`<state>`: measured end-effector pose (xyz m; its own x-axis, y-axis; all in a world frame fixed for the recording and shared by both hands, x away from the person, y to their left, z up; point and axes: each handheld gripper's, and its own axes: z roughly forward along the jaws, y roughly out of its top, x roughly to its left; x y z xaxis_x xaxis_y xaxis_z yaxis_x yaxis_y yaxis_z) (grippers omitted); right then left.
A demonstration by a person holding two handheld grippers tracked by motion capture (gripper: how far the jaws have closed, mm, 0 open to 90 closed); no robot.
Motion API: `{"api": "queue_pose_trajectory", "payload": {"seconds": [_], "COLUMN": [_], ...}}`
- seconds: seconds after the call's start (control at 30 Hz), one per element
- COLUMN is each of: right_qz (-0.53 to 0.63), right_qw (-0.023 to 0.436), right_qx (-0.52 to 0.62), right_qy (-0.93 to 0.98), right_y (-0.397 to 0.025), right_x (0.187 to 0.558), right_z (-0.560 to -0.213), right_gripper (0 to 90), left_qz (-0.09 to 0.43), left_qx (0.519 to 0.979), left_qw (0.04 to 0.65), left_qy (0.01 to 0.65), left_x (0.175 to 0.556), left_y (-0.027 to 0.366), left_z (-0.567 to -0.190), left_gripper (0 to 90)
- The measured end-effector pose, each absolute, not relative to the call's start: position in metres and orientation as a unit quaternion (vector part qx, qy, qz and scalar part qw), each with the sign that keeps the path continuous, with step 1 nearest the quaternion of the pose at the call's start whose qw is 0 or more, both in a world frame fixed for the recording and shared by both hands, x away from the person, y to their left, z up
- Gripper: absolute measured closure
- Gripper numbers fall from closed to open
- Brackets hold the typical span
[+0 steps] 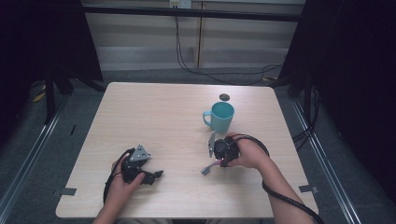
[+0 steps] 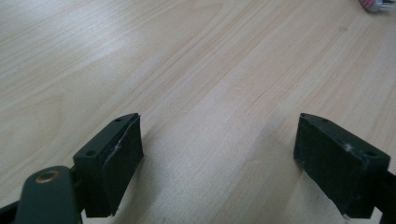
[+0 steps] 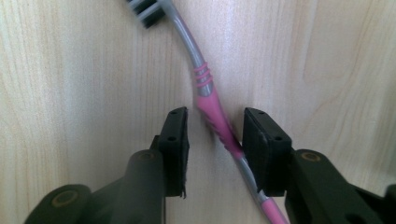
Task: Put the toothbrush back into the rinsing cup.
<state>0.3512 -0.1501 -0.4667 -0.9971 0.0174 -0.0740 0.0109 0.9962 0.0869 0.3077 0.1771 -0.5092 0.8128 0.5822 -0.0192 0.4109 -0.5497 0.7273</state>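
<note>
Right tool (image 3: 215, 140) straddles the pink and grey toothbrush (image 3: 208, 100) lying on the desk (image 1: 154, 116); its jaws stand partly open, one touching the handle, the other just clear. Left tool (image 2: 219, 158) rests near the desk's front edge, jaws spread wide with only bare wood between them. Just beyond the right tool stands a teal mug (image 1: 220, 116); nothing shows inside it.

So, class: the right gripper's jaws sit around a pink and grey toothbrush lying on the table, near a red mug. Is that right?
Not quite: the mug is teal, not red, as the high view shows. The rest stands: the right gripper has its jaws on either side of the pink and grey toothbrush, which lies on the table, with the mug close by.
</note>
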Motion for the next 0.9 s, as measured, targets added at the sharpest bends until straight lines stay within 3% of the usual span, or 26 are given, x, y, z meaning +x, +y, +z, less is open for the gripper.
{"api": "queue_pose_trajectory", "payload": {"seconds": [0.1, 0.27, 0.9], "right_qz": [0.041, 0.042, 0.097], "right_qw": [0.022, 0.006, 0.016], "right_qx": [0.011, 0.023, 0.1], "right_qy": [0.999, 0.999, 0.99], "right_y": [-0.149, -0.15, -0.167], "right_x": [0.349, 0.349, 0.347], "right_z": [-0.467, -0.467, -0.456], "right_gripper": [72.7, 81.0, 82.3], "left_qz": [0.113, 0.113, 0.112], "left_qx": [0.873, 0.873, 0.873], "left_qw": [0.38, 0.38, 0.381], "left_qy": [0.285, 0.284, 0.284], "left_x": [0.308, 0.308, 0.308], "left_y": [0.177, 0.177, 0.177], "left_z": [-0.509, -0.509, -0.509], "left_gripper": [15.3, 15.3, 15.3]}}
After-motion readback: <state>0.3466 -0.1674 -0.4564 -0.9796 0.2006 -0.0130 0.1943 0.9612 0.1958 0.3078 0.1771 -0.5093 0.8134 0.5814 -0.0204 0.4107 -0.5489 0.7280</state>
